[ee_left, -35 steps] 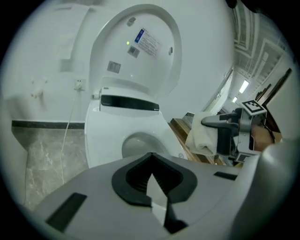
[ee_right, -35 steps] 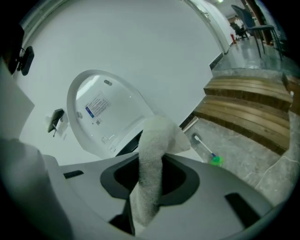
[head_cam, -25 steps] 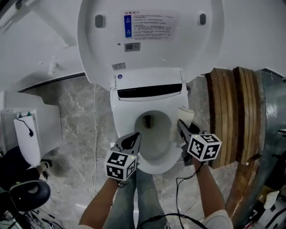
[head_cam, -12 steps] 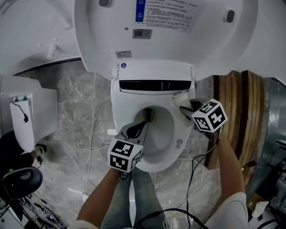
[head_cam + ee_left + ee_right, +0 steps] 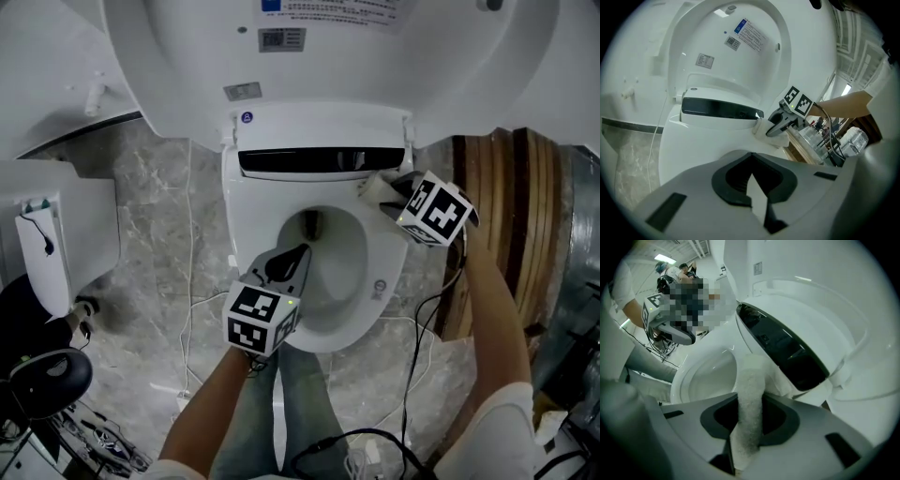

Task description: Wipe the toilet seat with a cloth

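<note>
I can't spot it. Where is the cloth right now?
In the head view, the cloth is pinched in the right gripper, at the back right of the toilet seat, next to the dark strip.

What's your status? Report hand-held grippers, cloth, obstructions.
Left hand-held gripper shut, empty. Right hand-held gripper shut on cloth, at seat's rear corner. Lid up, nothing in the way.
</note>
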The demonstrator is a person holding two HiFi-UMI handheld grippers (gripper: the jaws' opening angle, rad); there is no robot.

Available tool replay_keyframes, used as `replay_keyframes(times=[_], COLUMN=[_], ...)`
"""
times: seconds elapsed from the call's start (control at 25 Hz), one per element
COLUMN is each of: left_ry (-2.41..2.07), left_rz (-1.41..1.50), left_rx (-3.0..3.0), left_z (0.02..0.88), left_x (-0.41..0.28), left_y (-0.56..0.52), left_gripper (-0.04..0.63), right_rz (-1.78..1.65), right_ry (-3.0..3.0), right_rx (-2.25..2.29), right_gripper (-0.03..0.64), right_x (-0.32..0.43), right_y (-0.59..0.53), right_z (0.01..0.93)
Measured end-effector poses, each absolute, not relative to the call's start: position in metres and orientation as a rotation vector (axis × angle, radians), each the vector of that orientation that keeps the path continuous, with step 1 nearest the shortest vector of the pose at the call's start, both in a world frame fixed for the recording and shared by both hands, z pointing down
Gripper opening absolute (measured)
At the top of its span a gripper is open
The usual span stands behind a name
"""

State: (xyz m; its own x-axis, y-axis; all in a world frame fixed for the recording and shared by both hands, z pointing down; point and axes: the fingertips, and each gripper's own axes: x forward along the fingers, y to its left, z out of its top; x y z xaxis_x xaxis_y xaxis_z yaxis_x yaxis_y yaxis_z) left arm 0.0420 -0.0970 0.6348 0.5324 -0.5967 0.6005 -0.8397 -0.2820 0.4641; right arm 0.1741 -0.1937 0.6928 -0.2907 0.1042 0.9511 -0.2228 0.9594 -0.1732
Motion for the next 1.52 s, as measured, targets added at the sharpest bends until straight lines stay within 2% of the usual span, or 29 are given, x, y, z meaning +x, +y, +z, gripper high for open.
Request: replay_keyframes(times=[1.52], left_ry=[-1.048], left_rz=[0.487], left_rx=[2.042], left_z=[0.644], left_x=[0.064], left_y=[-0.021], left_gripper=[0.011], right_rz=[0.437], right_ry=[-1.912], right_rx=[0.065], right_gripper=[0.1], right_x=[0.191], right_y=[-0.031], right_z=[0.714])
